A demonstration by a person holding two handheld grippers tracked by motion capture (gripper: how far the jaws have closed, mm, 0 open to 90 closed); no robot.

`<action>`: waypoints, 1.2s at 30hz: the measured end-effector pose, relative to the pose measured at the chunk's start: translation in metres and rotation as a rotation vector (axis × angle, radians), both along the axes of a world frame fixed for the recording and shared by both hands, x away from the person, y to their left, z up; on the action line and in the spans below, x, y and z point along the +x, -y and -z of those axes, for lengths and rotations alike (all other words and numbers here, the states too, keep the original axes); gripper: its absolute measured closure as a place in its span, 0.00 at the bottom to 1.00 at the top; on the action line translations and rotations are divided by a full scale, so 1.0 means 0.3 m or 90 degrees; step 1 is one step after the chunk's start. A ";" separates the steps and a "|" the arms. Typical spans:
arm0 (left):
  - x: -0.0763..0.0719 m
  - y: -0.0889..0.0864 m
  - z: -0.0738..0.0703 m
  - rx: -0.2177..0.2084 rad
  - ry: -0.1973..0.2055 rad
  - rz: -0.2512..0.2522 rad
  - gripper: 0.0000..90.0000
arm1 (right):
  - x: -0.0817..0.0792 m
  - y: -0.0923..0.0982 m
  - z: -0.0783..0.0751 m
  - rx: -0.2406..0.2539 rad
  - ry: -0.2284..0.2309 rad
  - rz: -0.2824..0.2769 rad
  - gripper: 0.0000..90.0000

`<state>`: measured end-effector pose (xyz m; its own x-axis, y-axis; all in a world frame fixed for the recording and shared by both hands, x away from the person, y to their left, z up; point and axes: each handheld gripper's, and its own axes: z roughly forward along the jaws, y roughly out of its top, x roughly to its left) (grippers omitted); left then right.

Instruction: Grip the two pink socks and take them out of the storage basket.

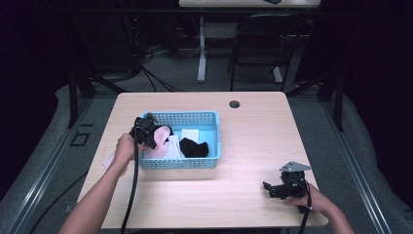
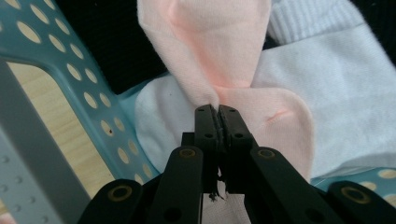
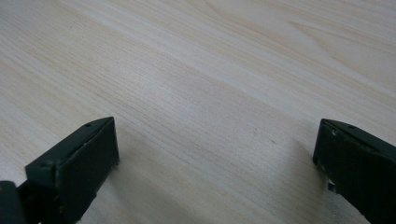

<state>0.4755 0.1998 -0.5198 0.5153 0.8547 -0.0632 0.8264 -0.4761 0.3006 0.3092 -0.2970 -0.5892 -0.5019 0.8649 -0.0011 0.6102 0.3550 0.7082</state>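
Left claw (image 2: 217, 111) clamped shut on a fold of the pink sock (image 2: 224, 60), inside the left end of the blue perforated basket (image 1: 204, 117), at about 10 o'clock on the desk (image 1: 253, 141). Seen along the jaws in the left gripper view: pinch point at the middle of the sock, cloth rising from there toward 12 o'clock and draping off toward 4 o'clock, so a bent long axis rather than a straight one. Toe or cuff end: cannot tell. Beneath and beside it, a white sock (image 2: 327, 88), touching; farther right in the basket, a black sock (image 1: 195, 147). Right claw (image 1: 272, 190) spread wide over bare wood at about 5 o'clock, well apart from the basket and holding nothing. Likely a lift straight up and out over the near wall, the left hand (image 1: 124, 148) far nearer than the right.
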 end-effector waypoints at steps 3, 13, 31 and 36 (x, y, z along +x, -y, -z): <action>-0.013 0.004 -0.028 -0.008 0.011 0.010 0.97 | -0.001 0.000 0.000 -0.001 0.001 0.002 0.00; -0.034 0.007 -0.117 -0.017 0.047 0.042 0.98 | 0.000 0.000 0.000 -0.002 0.001 0.001 0.00; -0.052 0.022 -0.258 -0.029 0.084 0.084 0.98 | -0.001 0.000 0.000 -0.003 0.001 0.003 0.00; -0.061 0.014 -0.291 -0.031 0.086 0.088 0.98 | 0.000 0.000 0.000 0.000 0.001 0.000 0.00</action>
